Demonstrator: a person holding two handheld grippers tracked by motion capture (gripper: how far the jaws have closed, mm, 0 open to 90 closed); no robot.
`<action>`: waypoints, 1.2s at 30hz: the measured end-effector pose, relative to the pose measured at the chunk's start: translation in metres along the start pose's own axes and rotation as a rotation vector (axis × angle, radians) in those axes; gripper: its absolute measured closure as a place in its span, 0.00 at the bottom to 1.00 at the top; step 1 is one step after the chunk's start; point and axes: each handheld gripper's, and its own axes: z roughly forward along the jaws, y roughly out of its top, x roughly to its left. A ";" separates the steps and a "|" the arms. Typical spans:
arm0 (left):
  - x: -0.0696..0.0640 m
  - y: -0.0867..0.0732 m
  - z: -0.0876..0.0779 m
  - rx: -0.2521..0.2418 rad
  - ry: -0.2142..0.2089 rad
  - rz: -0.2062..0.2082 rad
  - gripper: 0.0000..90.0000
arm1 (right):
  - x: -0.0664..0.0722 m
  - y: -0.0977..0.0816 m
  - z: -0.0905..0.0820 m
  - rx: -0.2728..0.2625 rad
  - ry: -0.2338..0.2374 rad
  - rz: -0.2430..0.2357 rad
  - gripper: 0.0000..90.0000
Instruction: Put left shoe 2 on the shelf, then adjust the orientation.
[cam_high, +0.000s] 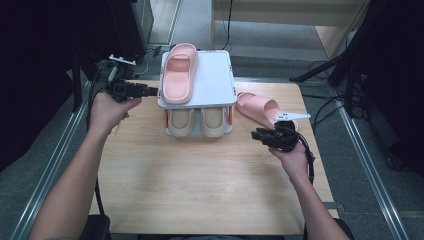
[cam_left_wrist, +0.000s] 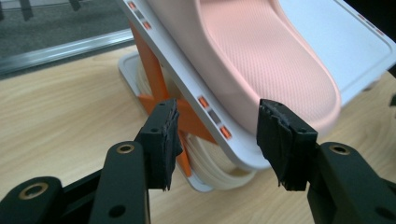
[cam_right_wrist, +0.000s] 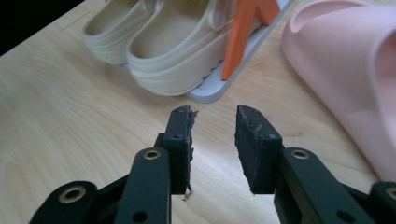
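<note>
I'm working over a pale wooden table (cam_high: 200, 170) set on a grey floor with metal rails to either side and dark stands behind. Nearest to me, my two forearms come in from the bottom edge. My right gripper (cam_high: 261, 134) hovers low over the bare wood at the right; in the right gripper view (cam_right_wrist: 213, 126) its jaws stand apart with nothing between them, pointing at the beige slippers (cam_right_wrist: 159, 42) and the rack's orange strut (cam_right_wrist: 243, 28). Just beside that gripper, toward the right edge, a pink slipper on the table (cam_high: 260, 107) lies flat on the wood, close to the rack's right side. Farther out on the left, my left gripper (cam_high: 152, 91) sits level with the rack's upper shelf, right at its left edge. In the left gripper view (cam_left_wrist: 217, 135) its jaws are spread wide and empty, framing the shelf's white rim, neither pad touching the slipper. In the middle of the table stands the white two-tier shoe rack (cam_high: 215, 85): the beige pair is tucked side by side on the lower tier, and a pink slipper on the top shelf (cam_high: 179, 75) lies along its left half, its far end overhanging the rear edge.
</note>
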 end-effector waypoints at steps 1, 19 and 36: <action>0.000 -0.005 0.000 0.001 0.000 0.005 0.54 | -0.002 0.001 0.000 -0.001 -0.002 0.005 0.75; -0.003 -0.076 0.010 0.023 -0.063 0.018 0.53 | -0.050 0.009 0.018 0.027 -0.121 0.045 0.90; -0.026 -0.122 0.023 0.009 -0.150 0.115 0.52 | -0.092 0.019 0.031 0.005 -0.210 0.095 1.00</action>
